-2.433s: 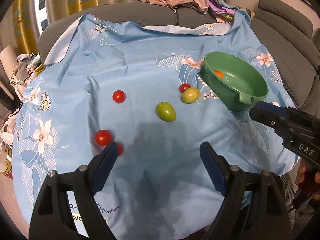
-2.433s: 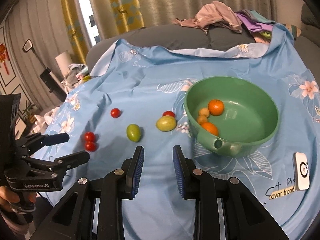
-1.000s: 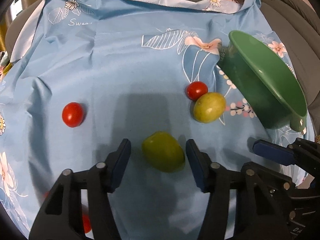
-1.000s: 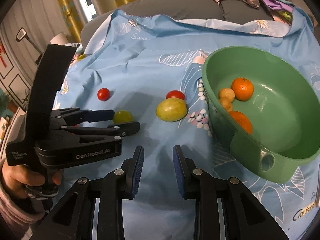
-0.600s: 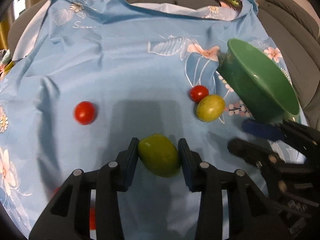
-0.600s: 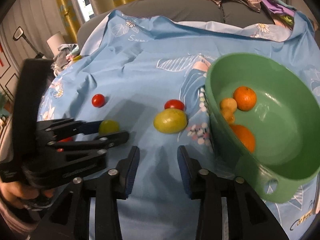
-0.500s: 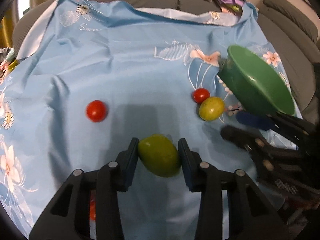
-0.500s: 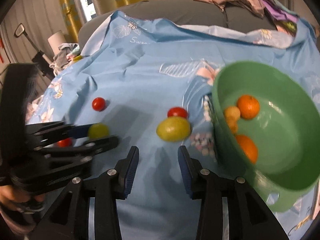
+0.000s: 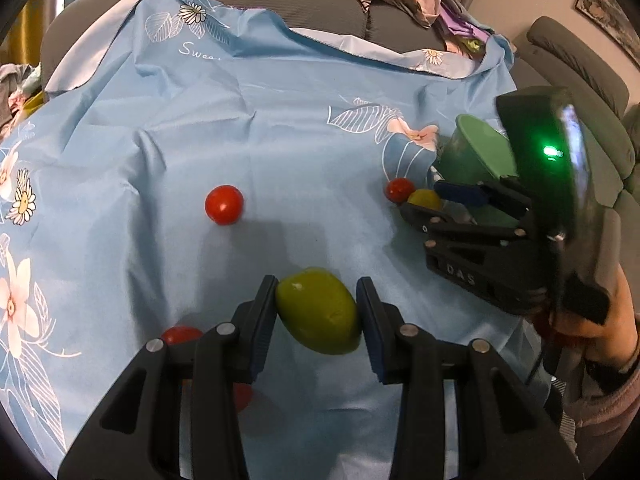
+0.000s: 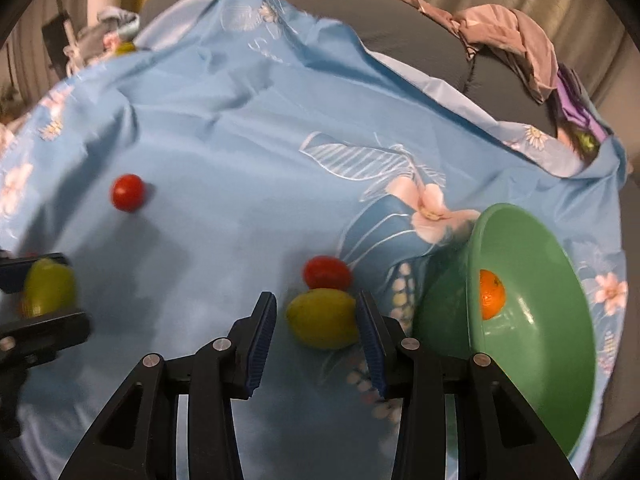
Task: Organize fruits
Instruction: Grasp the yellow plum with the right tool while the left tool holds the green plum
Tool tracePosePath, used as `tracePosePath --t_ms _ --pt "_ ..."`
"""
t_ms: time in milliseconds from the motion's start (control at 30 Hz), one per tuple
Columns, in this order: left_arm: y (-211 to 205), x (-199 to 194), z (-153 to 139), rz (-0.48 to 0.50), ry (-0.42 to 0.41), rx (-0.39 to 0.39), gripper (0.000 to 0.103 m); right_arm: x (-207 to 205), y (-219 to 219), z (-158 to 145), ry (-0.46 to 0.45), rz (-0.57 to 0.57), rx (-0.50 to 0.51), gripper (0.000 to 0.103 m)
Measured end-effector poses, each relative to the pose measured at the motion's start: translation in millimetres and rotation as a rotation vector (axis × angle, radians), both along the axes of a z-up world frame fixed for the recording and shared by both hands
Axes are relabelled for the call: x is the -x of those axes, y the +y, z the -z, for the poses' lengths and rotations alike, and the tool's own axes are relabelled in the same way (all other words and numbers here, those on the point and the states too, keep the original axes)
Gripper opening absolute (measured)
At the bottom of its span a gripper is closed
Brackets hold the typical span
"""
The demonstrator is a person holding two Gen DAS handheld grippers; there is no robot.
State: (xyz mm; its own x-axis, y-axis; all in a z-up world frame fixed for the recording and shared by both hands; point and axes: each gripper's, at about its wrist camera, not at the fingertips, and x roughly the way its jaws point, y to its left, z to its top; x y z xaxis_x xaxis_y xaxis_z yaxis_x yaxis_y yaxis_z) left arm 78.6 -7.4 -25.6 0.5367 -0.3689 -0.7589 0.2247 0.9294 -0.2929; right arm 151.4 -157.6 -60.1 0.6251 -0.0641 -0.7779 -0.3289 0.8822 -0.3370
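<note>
The left fingers [image 9: 318, 314] squeeze the green fruit [image 9: 318, 311]. The right fingers [image 10: 316, 322] have just spread and sit loose around the yellow fruit [image 10: 323, 318], beside the green bowl [image 10: 536, 320].

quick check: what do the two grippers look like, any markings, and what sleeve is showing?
Both grippers, left and right, are black plastic with blue ribbed jaws and silver pivot screws. The right one's body reads "DAS" and shows a green light. A pinkish sleeve covers the right wrist.
</note>
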Motion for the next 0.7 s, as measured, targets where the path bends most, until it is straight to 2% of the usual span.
tracePosePath --t_ms 67,100,467,700 --pt "3 0 1 -0.002 0.003 0.011 0.04 -7 -1 9 0.063 0.012 0.05 0.041" --pt "4 1 1 -0.004 0.003 0.015 0.04 -10 -2 11 0.077 0.013 0.042 0.042" --pt "10 1 4 -0.018 0.008 0.037 0.04 -13 -11 10 0.07 -0.02 -0.094 0.043" --pt "7 2 2 -0.013 0.007 0.03 0.04 3 -15 5 0.1 -0.04 -0.229 0.043"
